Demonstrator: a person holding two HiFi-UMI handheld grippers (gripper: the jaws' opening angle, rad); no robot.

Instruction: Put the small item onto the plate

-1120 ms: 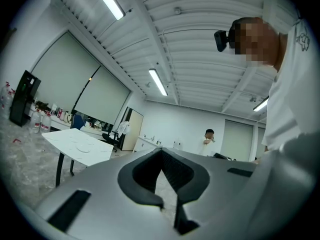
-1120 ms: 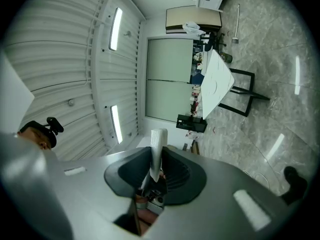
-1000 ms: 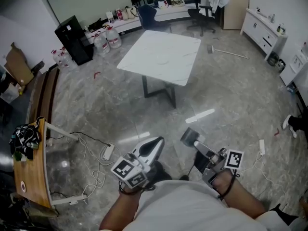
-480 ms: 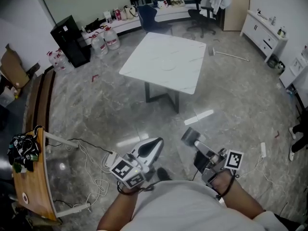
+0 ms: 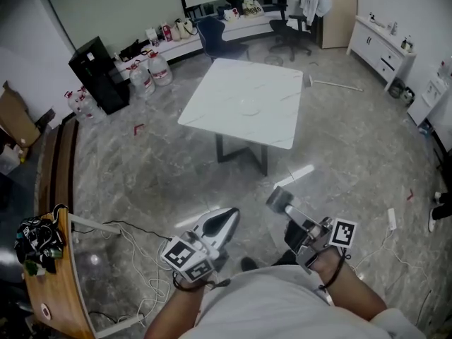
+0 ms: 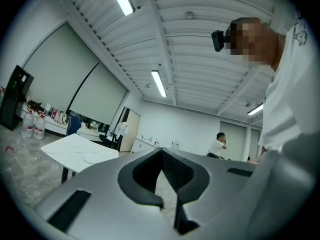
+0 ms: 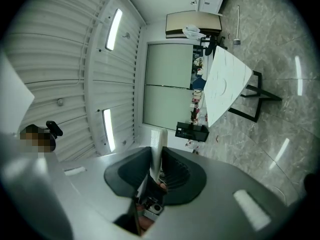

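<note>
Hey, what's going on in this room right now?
A person stands on the grey floor, some way short of the white table, with tongs in each hand. The right tongs are clamped on a small white item. The left tongs are shut and empty. The plate sits on the table, so the item is not on it yet.

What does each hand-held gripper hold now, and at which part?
The right hand-held gripper clamps a thin white item by one end; the rest sticks out. The left hand-held gripper holds nothing.
</note>
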